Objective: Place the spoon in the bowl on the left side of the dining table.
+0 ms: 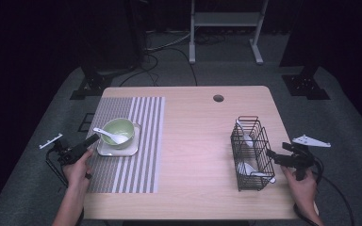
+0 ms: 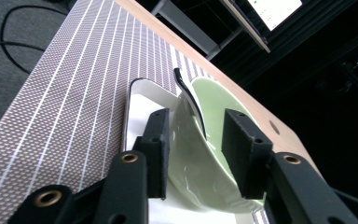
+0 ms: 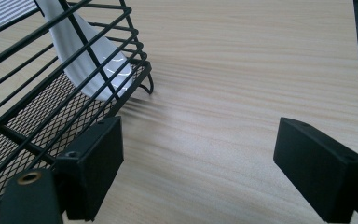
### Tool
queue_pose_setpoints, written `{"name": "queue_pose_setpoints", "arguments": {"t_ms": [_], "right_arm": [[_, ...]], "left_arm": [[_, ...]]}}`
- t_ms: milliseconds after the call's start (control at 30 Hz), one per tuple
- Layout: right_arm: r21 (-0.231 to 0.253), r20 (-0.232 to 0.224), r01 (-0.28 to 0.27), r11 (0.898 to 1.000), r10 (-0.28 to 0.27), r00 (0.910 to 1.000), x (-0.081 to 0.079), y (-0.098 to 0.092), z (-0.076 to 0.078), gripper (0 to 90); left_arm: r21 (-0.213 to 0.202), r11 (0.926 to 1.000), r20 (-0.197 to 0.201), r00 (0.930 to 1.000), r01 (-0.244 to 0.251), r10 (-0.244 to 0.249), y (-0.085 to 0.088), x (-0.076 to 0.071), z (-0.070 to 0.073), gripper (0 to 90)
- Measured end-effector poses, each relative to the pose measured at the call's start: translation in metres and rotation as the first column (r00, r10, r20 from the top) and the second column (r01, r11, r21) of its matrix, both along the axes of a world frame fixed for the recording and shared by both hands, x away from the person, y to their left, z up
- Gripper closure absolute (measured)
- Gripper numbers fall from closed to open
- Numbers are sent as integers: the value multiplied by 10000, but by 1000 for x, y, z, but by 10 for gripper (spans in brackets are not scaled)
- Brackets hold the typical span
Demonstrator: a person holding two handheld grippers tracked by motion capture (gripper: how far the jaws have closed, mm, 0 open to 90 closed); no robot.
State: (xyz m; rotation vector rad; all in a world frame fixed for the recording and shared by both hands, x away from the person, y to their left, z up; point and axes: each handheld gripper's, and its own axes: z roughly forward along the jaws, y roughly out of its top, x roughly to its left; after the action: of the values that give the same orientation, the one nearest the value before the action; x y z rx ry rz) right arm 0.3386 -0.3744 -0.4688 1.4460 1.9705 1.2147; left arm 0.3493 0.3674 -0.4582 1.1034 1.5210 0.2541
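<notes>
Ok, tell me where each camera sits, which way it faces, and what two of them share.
High view: above the person's side, looking forward and down on the table; forearms, left gripper and right gripper enter from below.
Left gripper view: along its jaws at the green bowl, spoon and white plate.
Right gripper view: along open jaws, beside the wire basket.
Shared: the high and left gripper views both show bowl and striped mat.

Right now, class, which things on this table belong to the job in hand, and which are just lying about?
In the job:
- green bowl, between the left hand-held gripper jaws
- white spoon resting in it
- white plate beneath
- wire basket of spoons, beside the right hand-held gripper

Lying about:
- striped placemat
- table
</notes>
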Motion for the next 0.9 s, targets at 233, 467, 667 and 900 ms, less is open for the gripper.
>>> {"name": "queue_pose_setpoints", "arguments": {"t_ms": [233,467,667,900], "right_arm": [[45,48,2,10000,-2,10000,0,0,0,148],[58,64,15,10000,-15,10000,0,-1,0,148],[61,67,17,10000,-18,10000,0,-1,0,148],[69,71,20,10000,-20,10000,0,-1,0,148]], "left_arm": [[267,9995,-28,9998,172,-172,-2,-6,1,555],[357,9985,-75,9991,426,-423,-7,-9,0,484],[444,9967,-96,9977,680,-676,-8,-14,-1,449],[711,9939,-181,9964,841,-830,-9,-19,-1,396]]}}
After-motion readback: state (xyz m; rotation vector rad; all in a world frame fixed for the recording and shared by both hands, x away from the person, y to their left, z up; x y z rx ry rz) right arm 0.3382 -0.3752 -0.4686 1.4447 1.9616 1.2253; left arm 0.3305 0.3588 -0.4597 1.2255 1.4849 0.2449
